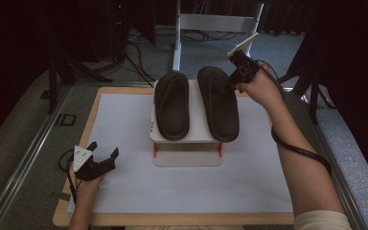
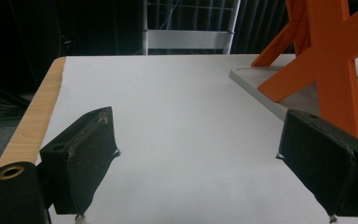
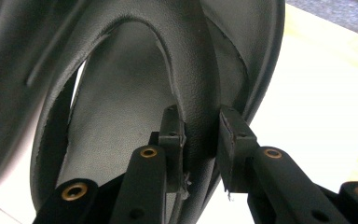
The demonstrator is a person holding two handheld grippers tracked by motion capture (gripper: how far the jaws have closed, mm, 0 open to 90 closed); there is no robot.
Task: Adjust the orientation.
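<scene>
Nearest, left gripper [image 1: 104, 154] rests low on the white sheet [image 1: 182, 187] near the table's [image 1: 96, 110] left wooden edge, jaws spread wide with nothing between them; bare sheet lies all around it. Mid-table, a white two-tier rack [image 1: 199, 129] carries two dark slippers: left slipper [image 1: 172, 104] untouched. Farther, right gripper [image 3: 200, 140] clamps the strap of the right slipper [image 1: 218, 103] near its far end, just beside the table's back edge.

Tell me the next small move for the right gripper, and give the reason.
Probably lift the right slipper slightly off the white rack. The right gripper is shut on its strap, while the left gripper rests open on the table, away from the rack.
</scene>
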